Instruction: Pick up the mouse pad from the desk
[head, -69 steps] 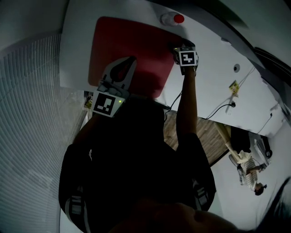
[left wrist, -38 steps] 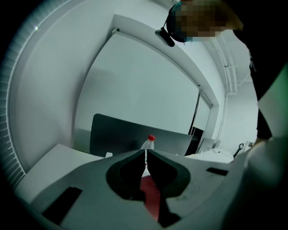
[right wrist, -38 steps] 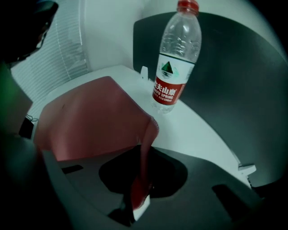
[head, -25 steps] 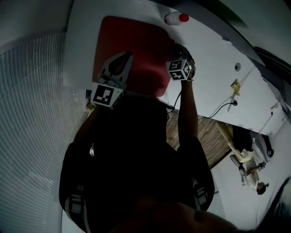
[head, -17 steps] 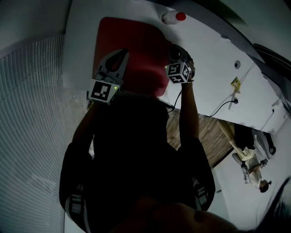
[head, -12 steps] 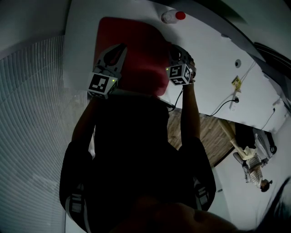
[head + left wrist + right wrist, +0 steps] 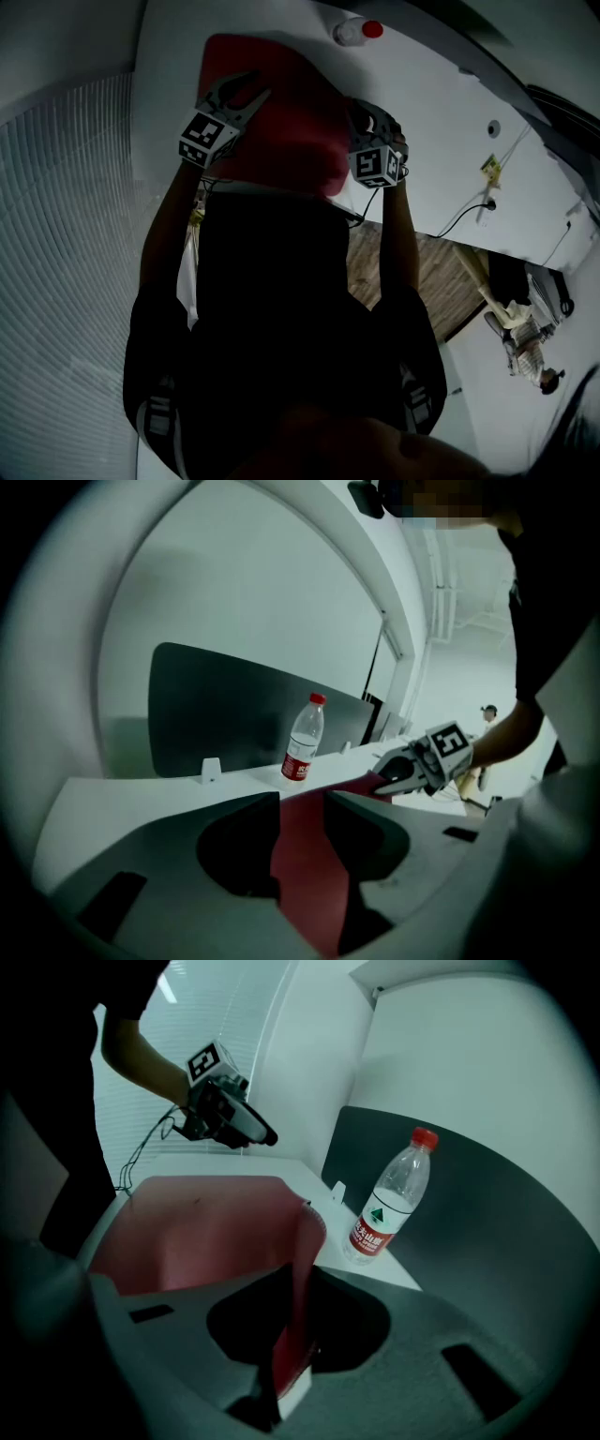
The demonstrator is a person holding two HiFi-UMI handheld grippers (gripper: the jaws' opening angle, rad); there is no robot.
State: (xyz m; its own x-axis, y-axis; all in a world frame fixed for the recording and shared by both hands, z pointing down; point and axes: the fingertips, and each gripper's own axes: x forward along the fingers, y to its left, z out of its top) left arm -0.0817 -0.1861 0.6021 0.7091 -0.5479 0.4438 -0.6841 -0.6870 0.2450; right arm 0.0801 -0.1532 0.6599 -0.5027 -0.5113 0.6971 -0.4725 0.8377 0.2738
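The red mouse pad (image 7: 291,103) lies on the white desk (image 7: 441,122), and its right edge is raised and curled (image 7: 305,1232). My right gripper (image 7: 364,111) is shut on that right edge, and the pad's thin edge runs between its pads (image 7: 298,1283). My left gripper (image 7: 242,86) is low over the pad's left side. Its jaws are opening, with red pad (image 7: 305,855) showing in the gap between them and neither pad pressing on it. Each gripper view catches the other gripper: the right gripper (image 7: 398,771) and the left gripper (image 7: 262,1133).
A clear water bottle (image 7: 356,33) with a red cap stands just beyond the pad's far right corner (image 7: 302,742) (image 7: 389,1199). A dark partition panel (image 7: 216,714) runs behind the desk. A black cable (image 7: 459,220) hangs off the desk's right. A person (image 7: 525,337) is far off on the floor.
My left gripper has moved forward and down onto the pad's left side and its jaws have parted. My right gripper has lifted and drawn back slightly, raising the pad's right edge.
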